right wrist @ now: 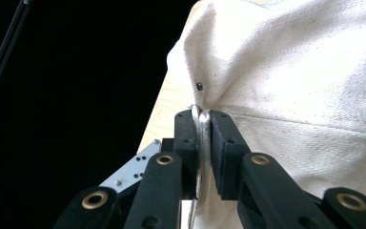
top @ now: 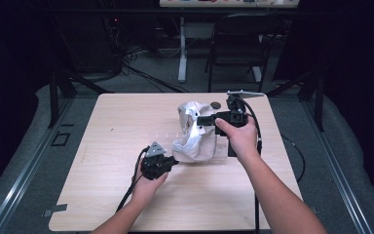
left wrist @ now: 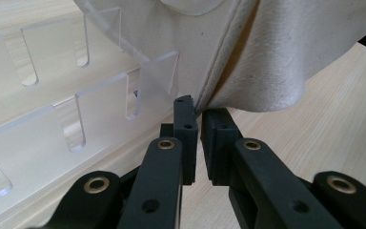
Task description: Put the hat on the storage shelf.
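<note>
A white cloth bag (top: 195, 137) lies crumpled on the wooden table (top: 121, 122), right of its middle. My right gripper (top: 200, 120) comes at the bag's upper part from the right. In the right gripper view it (right wrist: 202, 119) is shut on a fold of the bag (right wrist: 290, 95), with fabric pinched between the pads. My left gripper (top: 174, 161) sits at the bag's lower left edge. In the left gripper view its jaws (left wrist: 199, 114) stand almost together, and the hem of the bag (left wrist: 267, 57) runs down into their tips.
A clear acrylic rack (left wrist: 52, 133) with slotted walls lies on the table just left of the left gripper, partly under the bag. A small dark round object (top: 215, 105) sits behind the bag. A chair (top: 238, 44) and desk legs stand beyond the table.
</note>
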A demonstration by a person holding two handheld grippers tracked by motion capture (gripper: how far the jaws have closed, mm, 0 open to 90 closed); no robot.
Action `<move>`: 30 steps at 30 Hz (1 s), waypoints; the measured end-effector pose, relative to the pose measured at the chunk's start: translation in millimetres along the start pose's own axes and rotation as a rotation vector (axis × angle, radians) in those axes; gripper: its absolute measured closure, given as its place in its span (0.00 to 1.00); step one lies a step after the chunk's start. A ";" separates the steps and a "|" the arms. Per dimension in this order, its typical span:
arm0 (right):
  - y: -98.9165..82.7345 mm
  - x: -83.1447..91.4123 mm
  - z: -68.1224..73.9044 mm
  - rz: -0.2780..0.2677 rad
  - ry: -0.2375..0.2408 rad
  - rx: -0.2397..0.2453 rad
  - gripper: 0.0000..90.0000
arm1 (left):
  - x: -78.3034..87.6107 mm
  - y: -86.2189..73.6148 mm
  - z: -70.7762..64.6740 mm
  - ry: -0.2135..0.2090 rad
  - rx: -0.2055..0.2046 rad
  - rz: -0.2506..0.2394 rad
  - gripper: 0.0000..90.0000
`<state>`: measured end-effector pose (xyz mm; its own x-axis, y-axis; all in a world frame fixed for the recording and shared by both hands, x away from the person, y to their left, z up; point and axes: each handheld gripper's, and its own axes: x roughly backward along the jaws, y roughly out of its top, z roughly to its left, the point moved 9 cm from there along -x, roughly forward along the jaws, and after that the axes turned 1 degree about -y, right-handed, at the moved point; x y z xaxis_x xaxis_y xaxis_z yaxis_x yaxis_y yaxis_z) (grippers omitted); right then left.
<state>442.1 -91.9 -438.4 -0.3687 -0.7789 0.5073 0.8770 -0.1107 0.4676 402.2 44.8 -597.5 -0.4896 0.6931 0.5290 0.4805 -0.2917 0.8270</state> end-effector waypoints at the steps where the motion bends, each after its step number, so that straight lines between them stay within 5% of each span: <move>1: 0.4 -0.4 -0.1 -0.004 0.001 -0.001 0.92 | 0.1 0.1 -0.2 0.000 0.002 -0.001 0.95; 21: 2.1 -4.1 -4.1 -0.010 0.003 -0.019 0.91 | 11.4 6.2 -7.8 -0.002 -0.053 -0.038 0.76; 30: -0.6 -2.3 -4.7 -0.008 -0.003 -0.017 0.91 | 31.5 2.4 -3.3 -0.004 -0.056 -0.030 0.65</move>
<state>443.9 -93.0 -443.3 -0.3767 -0.7762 0.5056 0.8791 -0.1274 0.4593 385.6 63.7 -578.2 -0.4999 0.7048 0.5034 0.4243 -0.3074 0.8517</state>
